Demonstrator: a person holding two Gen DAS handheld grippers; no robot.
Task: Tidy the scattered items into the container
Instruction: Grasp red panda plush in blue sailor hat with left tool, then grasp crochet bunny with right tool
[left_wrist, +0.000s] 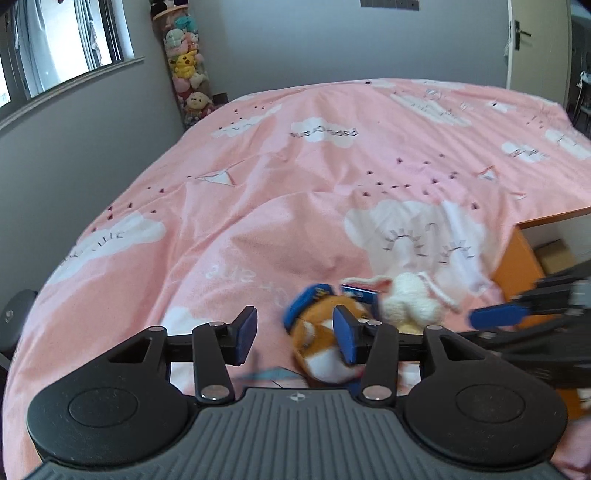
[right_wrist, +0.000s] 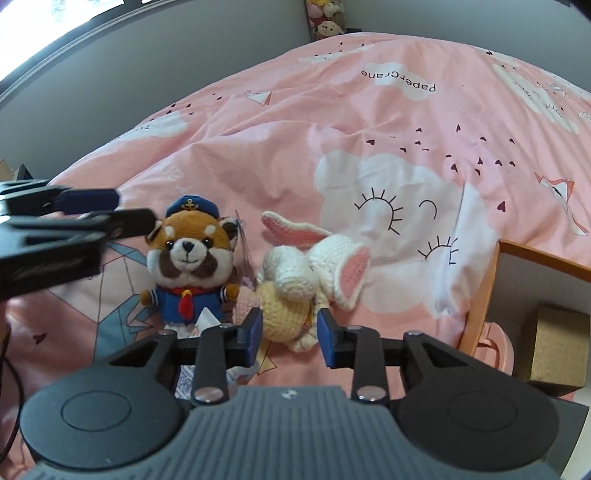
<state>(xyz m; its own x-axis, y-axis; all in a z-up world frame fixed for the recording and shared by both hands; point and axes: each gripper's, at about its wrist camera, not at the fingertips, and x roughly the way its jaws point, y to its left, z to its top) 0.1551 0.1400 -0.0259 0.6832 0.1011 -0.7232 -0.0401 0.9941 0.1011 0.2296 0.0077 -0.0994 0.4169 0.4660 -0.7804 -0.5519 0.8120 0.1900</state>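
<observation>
A red panda plush (right_wrist: 188, 254) in a blue sailor cap and suit lies on the pink duvet (right_wrist: 369, 122). Right of it lies a crocheted white bunny (right_wrist: 295, 273) with a yellow body. My right gripper (right_wrist: 290, 336) straddles the bunny's yellow body, jaws open, pads close to its sides. My left gripper (left_wrist: 295, 332) is open beside the panda (left_wrist: 317, 343), which sits against its right finger (left_wrist: 345, 334). In the right wrist view the left gripper (right_wrist: 129, 208) comes in from the left with its tips at the panda's head. A right finger (left_wrist: 495, 317) shows blurred beside the bunny (left_wrist: 410, 299).
The bed's orange wooden frame (right_wrist: 484, 291) ends at the right. Below it sit a pink container (right_wrist: 495, 350) and a cardboard box (right_wrist: 554, 347). A tall clear tube of plush toys (left_wrist: 188, 70) stands in the far corner by the window (left_wrist: 55, 44).
</observation>
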